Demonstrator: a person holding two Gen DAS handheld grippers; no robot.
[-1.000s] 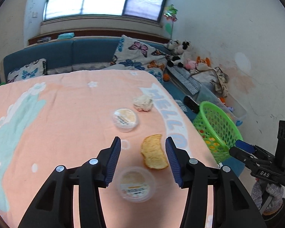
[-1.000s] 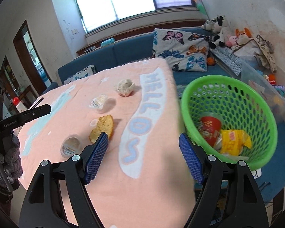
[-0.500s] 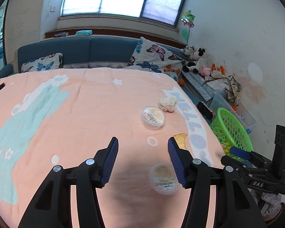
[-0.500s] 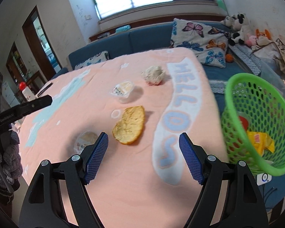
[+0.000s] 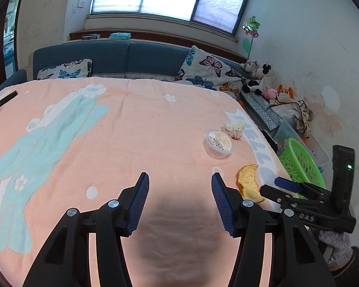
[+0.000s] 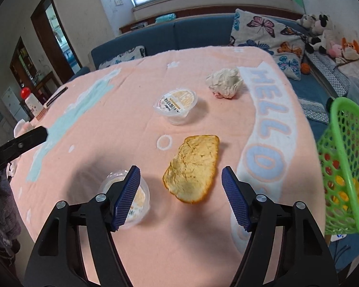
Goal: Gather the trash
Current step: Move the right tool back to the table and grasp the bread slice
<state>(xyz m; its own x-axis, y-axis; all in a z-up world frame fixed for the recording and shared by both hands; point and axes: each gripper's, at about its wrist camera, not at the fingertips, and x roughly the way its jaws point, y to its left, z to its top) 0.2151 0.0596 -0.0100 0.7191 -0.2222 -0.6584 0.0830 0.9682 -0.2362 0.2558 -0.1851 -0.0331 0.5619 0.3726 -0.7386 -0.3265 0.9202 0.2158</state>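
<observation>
Closing around nothing yet, the right tongs (image 6: 180, 197) frame the bread slice (image 6: 192, 168): light, crumbly; pinch its long edges softly. Left tongs (image 5: 179, 202) stay apart, empty.

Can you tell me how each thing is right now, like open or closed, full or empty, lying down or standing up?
left gripper: open, nothing between its fingers.
right gripper: open, jaws closing, bread ahead.
bread slice: lying flat, untouched.
far cup: upright, lid sealed.
near cup: upright, partly hidden.
crumpled tissue: balled up.
green basket: holding some trash already.
</observation>
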